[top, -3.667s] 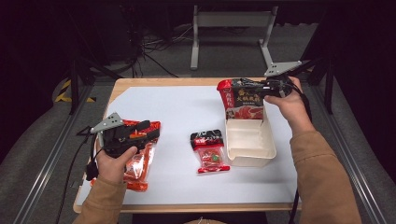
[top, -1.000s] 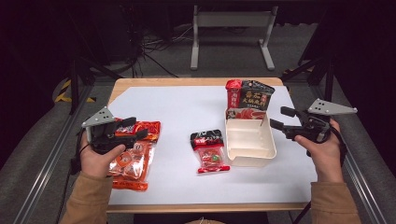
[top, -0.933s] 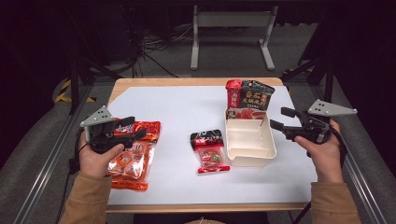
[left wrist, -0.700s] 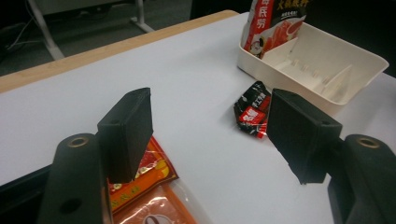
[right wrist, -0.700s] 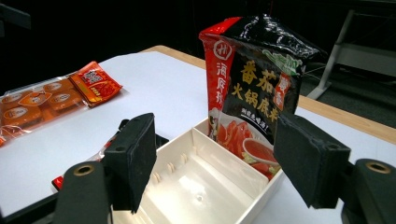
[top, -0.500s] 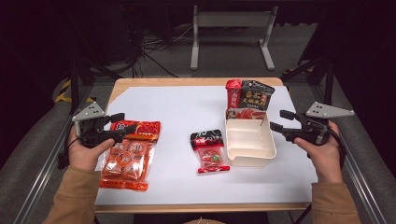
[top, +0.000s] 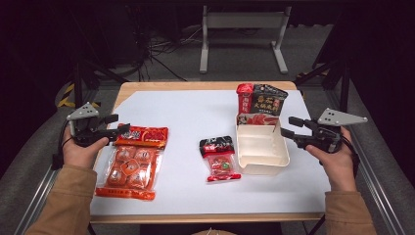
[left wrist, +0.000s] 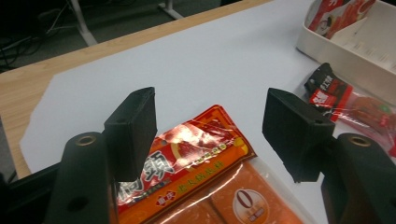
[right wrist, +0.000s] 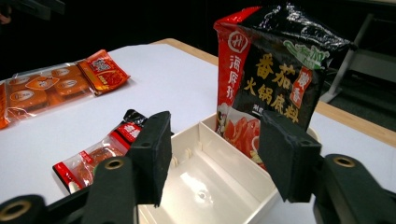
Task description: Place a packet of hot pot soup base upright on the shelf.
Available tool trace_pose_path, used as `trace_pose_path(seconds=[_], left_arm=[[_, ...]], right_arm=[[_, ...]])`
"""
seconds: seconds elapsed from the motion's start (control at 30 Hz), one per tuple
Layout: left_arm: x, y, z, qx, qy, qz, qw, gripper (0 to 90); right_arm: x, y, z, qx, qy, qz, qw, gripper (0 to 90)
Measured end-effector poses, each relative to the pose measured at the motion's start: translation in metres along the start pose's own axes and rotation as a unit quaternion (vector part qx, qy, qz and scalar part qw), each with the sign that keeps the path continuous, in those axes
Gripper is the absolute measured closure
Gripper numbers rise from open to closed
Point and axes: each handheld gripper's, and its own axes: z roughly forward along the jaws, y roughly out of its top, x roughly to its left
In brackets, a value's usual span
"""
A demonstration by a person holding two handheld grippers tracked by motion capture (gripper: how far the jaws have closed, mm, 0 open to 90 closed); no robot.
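A large orange snack packet lies flat at the table's left. My left gripper hovers open by its top-left corner, and the packet's red top edge shows below the spread jaws of the left gripper. A white tray sits right of centre, with a black-and-red pouch standing upright in its far end. My right gripper is open just right of the tray. Its jaws have just been closing with nothing between them. The tray and the pouch lie beyond the right gripper.
A small red-and-black sachet lies on the white sheet between the packet and the tray. The sheet covers most of the wooden table. Dark floor, cables and a metal stand lie beyond the far edge.
My left gripper has slid left, from above the orange packet to its top-left corner. The right gripper's jaws have narrowed while that hand stayed put.
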Motion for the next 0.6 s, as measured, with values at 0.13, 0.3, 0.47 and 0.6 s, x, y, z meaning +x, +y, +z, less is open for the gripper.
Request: trace_pose_path(seconds=[0.13, 0.3, 0.47, 0.6], left_arm=[[0.01, -0.002, 0.006, 0.008, 0.011, -0.006, 0.9999, 36.5], [0.023, -0.006, 0.013, 0.024, 0.029, -0.025, 0.999, 36.1], [0.031, -0.009, 0.017, 0.034, 0.032, -0.042, 0.998, 34.0], [0.036, -0.011, 0.02, 0.04, 0.033, -0.053, 0.9972, 35.5]], right_arm=[[-0.001, -0.001, -0.001, -0.008, 0.006, 0.002, 0.9999, 50.4], [-0.002, -0.003, -0.001, -0.006, 0.012, 0.009, 0.9999, 51.1], [-0.002, -0.002, -0.001, 0.008, 0.009, 0.014, 0.9998, 50.0], [-0.002, -0.003, -0.002, 0.011, 0.008, 0.018, 0.9997, 48.8]])
